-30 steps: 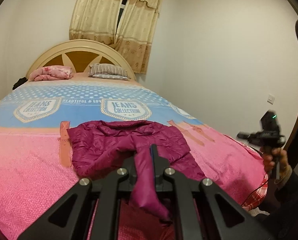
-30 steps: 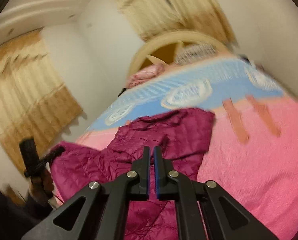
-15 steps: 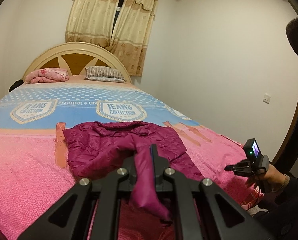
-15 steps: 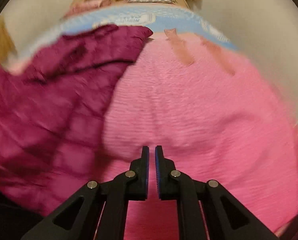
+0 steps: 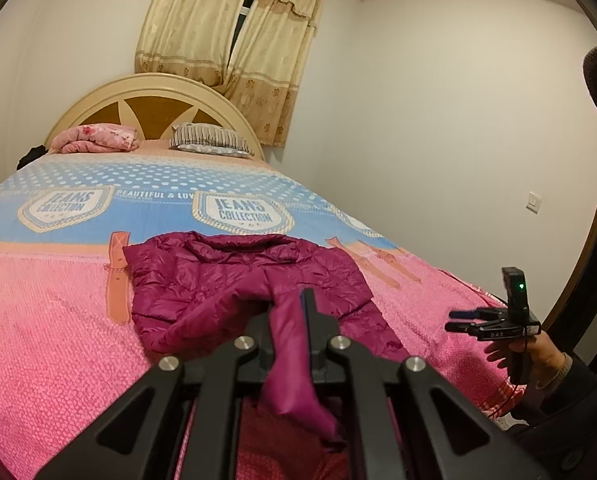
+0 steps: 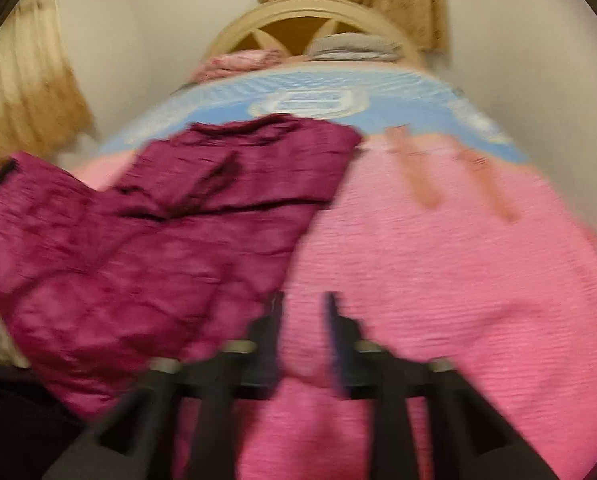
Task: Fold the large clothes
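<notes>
Left wrist view: the left gripper (image 5: 288,316), low in the centre of the frame, keeps its jaws clamped on a fold of the maroon puffer jacket (image 5: 234,280), most likely a sleeve, which droops between the fingers towards the bottom edge. The rest of the jacket lies spread on the pink bedspread (image 5: 50,320) just above the gripper, its pose almost unchanged over the last second. At the right edge, the right gripper (image 5: 460,320) has dropped from chest height to hover level with the mattress edge, beside the jacket's right flank.

Right wrist view: heavily blurred by motion. The right gripper (image 6: 304,320), shut half a second ago, now shows a clear gap between its jaws and holds nothing. The jacket (image 6: 146,240) fills the left half of the frame; the fingers hang over bare bedspread (image 6: 458,260) just beside its edge. The opening suggests a second grasp is being prepared, so folding proper has barely begun.
</notes>
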Action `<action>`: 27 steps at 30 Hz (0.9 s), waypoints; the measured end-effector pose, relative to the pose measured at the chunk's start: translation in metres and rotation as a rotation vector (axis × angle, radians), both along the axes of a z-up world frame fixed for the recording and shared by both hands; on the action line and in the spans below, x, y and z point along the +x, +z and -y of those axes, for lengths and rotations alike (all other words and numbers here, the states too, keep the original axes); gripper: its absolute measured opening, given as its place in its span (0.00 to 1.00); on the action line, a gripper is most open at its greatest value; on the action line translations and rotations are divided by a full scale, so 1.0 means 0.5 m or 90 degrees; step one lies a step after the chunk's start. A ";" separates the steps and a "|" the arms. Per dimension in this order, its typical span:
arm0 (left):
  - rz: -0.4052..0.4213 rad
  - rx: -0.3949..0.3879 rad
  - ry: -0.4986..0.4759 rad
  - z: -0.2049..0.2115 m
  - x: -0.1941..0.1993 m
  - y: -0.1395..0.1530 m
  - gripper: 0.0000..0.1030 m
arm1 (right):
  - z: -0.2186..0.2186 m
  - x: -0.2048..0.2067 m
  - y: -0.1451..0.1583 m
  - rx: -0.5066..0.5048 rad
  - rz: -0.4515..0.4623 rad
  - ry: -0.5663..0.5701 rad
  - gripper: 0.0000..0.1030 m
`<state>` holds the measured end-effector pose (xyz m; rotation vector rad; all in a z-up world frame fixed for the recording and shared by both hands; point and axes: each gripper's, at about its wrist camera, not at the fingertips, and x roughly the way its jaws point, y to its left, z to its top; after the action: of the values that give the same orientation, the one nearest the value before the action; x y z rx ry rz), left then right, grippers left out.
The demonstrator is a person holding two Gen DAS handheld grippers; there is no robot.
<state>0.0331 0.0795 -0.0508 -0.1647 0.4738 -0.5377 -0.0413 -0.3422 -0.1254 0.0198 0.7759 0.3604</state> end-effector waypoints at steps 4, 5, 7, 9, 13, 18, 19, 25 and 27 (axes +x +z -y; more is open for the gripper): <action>-0.002 -0.001 -0.001 0.000 0.002 -0.002 0.08 | -0.029 -0.012 0.001 -0.056 0.044 -0.023 0.99; -0.001 -0.002 -0.001 -0.001 0.001 -0.002 0.08 | -0.030 -0.008 -0.003 -0.048 0.031 -0.019 0.99; 0.001 -0.001 -0.001 -0.003 0.001 -0.001 0.08 | -0.031 -0.002 -0.018 -0.039 -0.007 -0.031 0.99; 0.002 0.001 0.003 -0.006 0.001 -0.001 0.08 | -0.029 0.000 -0.042 -0.001 -0.058 -0.026 0.99; -0.004 0.007 0.010 -0.014 -0.004 -0.012 0.09 | -0.052 -0.011 -0.107 0.073 -0.167 0.030 0.99; -0.011 0.007 0.017 -0.025 -0.010 -0.023 0.09 | -0.059 -0.032 -0.178 0.191 -0.278 0.055 0.99; -0.011 0.004 0.019 -0.026 -0.009 -0.022 0.09 | -0.059 -0.032 -0.189 0.212 -0.298 0.056 0.99; 0.000 0.009 0.018 -0.022 -0.019 -0.014 0.09 | -0.096 -0.050 -0.219 0.252 -0.361 0.098 0.19; 0.004 0.008 0.019 -0.024 -0.023 -0.009 0.09 | -0.101 -0.062 -0.205 0.247 -0.342 0.114 0.13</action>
<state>0.0215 0.0914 -0.0555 -0.1580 0.4672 -0.5068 -0.0722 -0.2918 -0.2277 0.4280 1.2322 0.6869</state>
